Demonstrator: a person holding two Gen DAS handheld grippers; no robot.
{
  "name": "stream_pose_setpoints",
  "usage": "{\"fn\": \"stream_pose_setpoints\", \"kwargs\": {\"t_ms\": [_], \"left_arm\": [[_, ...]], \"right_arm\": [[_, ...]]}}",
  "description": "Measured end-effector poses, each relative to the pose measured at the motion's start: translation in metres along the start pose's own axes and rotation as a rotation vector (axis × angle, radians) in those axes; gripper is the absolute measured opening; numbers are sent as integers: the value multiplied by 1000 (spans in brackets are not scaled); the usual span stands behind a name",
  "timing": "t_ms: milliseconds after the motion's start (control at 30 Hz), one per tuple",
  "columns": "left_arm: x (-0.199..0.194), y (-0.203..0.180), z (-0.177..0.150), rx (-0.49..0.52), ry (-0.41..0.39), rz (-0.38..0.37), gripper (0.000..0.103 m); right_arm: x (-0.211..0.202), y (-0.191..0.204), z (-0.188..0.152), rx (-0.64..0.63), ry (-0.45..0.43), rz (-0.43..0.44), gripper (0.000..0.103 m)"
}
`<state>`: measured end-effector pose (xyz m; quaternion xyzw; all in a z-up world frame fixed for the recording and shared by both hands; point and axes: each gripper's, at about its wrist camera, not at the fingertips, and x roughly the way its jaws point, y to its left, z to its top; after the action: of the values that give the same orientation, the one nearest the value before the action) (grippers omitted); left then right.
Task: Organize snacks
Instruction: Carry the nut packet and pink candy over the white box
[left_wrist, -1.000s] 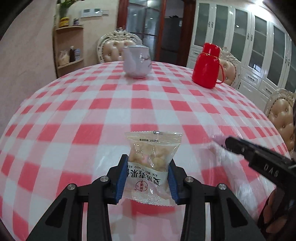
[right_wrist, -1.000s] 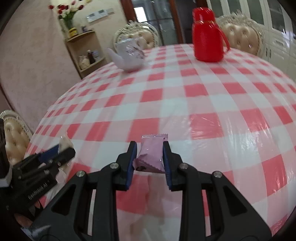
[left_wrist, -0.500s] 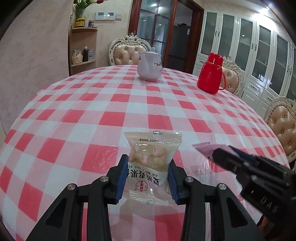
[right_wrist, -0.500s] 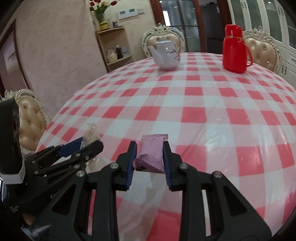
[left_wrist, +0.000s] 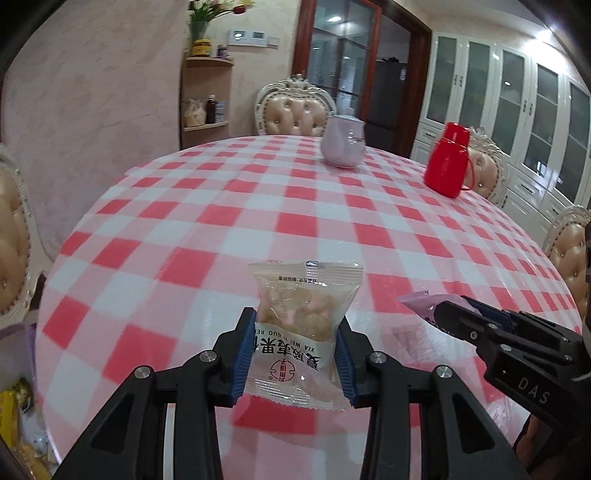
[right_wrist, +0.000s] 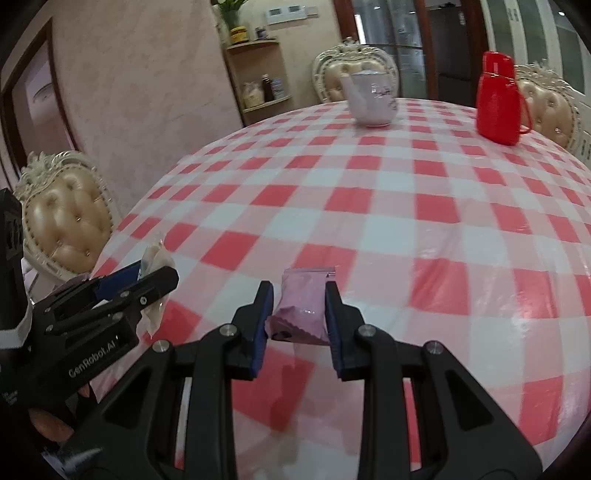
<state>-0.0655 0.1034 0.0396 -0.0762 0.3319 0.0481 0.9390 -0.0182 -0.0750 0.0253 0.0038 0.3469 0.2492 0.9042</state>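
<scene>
Two grippers angle down over the near edge of the checked table (left_wrist: 295, 206), side by side, each clamped on a snack. The left gripper (left_wrist: 295, 354) pinches a clear snack packet (left_wrist: 301, 328) between blue pads (left_wrist: 242, 350), upright above the cloth. The right gripper (right_wrist: 297, 323) is closed tight on a pink wrapper (right_wrist: 304, 306), also off the cloth. Only the left view shows yellow packets (left_wrist: 22, 424) low at its left edge; only the right view shows fingers (right_wrist: 48, 424) under the left tool. Farther off stand a white teapot (left_wrist: 343, 146) and a red flask (left_wrist: 448, 164).
</scene>
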Motion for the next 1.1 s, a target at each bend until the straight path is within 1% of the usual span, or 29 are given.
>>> {"fn": "stream_pose_setpoints", "kwargs": {"t_ms": [167, 300, 500, 633, 733, 800, 933, 1100], "left_arm": [[-14, 21, -13, -7, 7, 33, 41], [-23, 42, -22, -33, 25, 57, 41], [-43, 71, -34, -69, 17, 86, 41], [-54, 86, -38, -91, 14, 84, 41], [-65, 99, -42, -99, 9, 102, 41], [-74, 111, -46, -110, 6, 120, 41], [-92, 142, -52, -153, 3, 183, 41], [-123, 196, -63, -236, 2, 292, 41]], "right_arm": [[3, 28, -6, -35, 17, 47, 31], [4, 50, -10, -71, 28, 74, 31], [10, 81, -16, -120, 51, 111, 31], [15, 101, -20, -155, 71, 128, 31], [19, 115, -23, -182, 89, 138, 31], [21, 126, -26, -200, 97, 146, 31], [25, 147, -30, -237, 119, 165, 32], [26, 189, -33, -320, 133, 219, 32]]}}
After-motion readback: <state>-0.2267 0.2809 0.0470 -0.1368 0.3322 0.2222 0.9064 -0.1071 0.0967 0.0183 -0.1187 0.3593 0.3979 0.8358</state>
